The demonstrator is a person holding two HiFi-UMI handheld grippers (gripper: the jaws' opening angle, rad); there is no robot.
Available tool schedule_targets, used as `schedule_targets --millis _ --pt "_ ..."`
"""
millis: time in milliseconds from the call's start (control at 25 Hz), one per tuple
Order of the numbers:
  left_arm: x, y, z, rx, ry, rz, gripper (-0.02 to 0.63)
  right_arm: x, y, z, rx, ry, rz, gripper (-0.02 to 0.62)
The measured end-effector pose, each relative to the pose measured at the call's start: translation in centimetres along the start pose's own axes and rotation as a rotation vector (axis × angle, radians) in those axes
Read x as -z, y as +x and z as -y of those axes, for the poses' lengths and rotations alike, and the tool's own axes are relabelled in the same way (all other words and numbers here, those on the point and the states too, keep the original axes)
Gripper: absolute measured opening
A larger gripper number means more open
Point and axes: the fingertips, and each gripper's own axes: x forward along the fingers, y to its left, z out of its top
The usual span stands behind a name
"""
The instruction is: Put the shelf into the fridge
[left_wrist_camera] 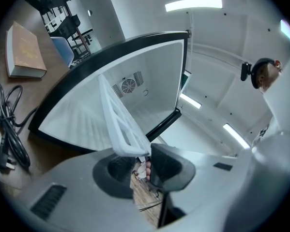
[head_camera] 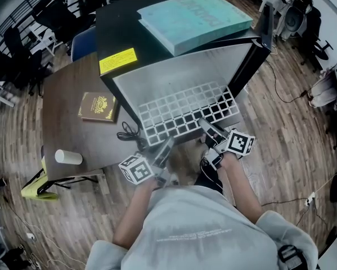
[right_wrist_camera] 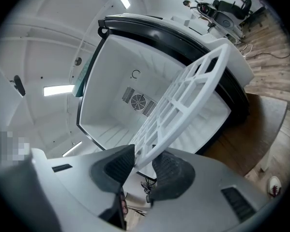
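The white grid shelf (head_camera: 185, 108) lies level in the open front of the black fridge (head_camera: 174, 44), its far part inside the white cavity. My left gripper (head_camera: 163, 151) is shut on the shelf's near left corner, and my right gripper (head_camera: 207, 129) is shut on its near right edge. In the left gripper view the shelf (left_wrist_camera: 116, 120) runs edge-on from the left gripper (left_wrist_camera: 137, 163) into the fridge (left_wrist_camera: 135, 81). In the right gripper view the shelf (right_wrist_camera: 183, 100) rises from the right gripper (right_wrist_camera: 144, 166) toward the fan grille (right_wrist_camera: 137, 100) on the back wall.
The fridge stands on a dark table (head_camera: 67, 94) with a brown book (head_camera: 98, 106), a black cable (head_camera: 129, 133) and a white cup (head_camera: 68, 157) lying on its side. A teal slab (head_camera: 193, 16) rests on the fridge top. The fridge door (head_camera: 252, 55) stands open at the right.
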Motion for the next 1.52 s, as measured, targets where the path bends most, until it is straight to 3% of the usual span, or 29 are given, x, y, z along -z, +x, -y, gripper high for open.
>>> schedule_targets --millis 360,800,1120,1520 --pt "0.5 0.6 0.4 -0.009 -0.008 -0.007 0.077 0.2 -0.5 -0.3 -0.03 -0.009 -0.01 0.109" --pt "0.6 0.9 0.0 -0.023 -0.019 -0.016 0.077 0.2 -0.3 0.6 0.041 -0.012 -0.041 0.11" --pt "-0.4 1.3 0.0 -0.025 -0.039 0.049 0.077 -0.8 0.4 0.3 0.029 -0.025 -0.028 0.11" --pt "-2.2 1.9 -0.3 -0.066 -0.001 0.132 0.078 -2.0 1.7 0.0 0.008 -0.043 -0.029 0.123"
